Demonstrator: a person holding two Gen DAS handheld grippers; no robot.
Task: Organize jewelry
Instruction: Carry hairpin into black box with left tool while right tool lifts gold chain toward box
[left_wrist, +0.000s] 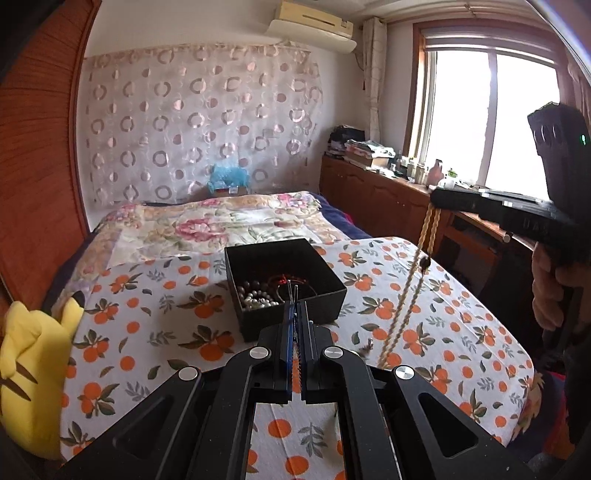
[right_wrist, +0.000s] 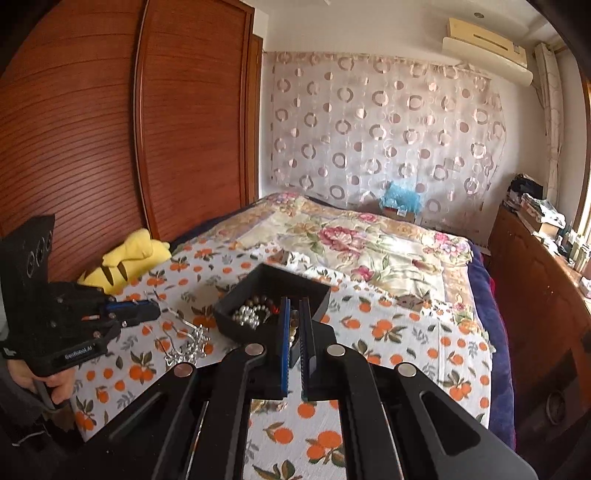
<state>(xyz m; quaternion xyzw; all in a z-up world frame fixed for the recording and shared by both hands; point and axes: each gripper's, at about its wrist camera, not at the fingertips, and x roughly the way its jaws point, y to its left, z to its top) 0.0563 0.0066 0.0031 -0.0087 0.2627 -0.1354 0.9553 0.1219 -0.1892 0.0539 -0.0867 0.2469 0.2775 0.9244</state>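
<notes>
A black jewelry box (left_wrist: 284, 284) sits on the orange-print cloth, holding pearl beads (left_wrist: 256, 297) and dark and red beads. It also shows in the right wrist view (right_wrist: 269, 299). My left gripper (left_wrist: 293, 295) is shut on a thin silver chain (right_wrist: 184, 338) that hangs down to the cloth left of the box. My right gripper (left_wrist: 436, 197) is shut on a gold rope necklace (left_wrist: 402, 299) with a dark bead, which hangs to the cloth right of the box. In its own view, the right gripper (right_wrist: 293, 310) is above the box's near corner.
A yellow plush toy (left_wrist: 33, 373) lies at the cloth's left edge. A flowered quilt (left_wrist: 221, 225) covers the bed behind the box. A wooden wardrobe (right_wrist: 110, 129) stands left. A cluttered wooden cabinet (left_wrist: 388, 184) runs under the window at right.
</notes>
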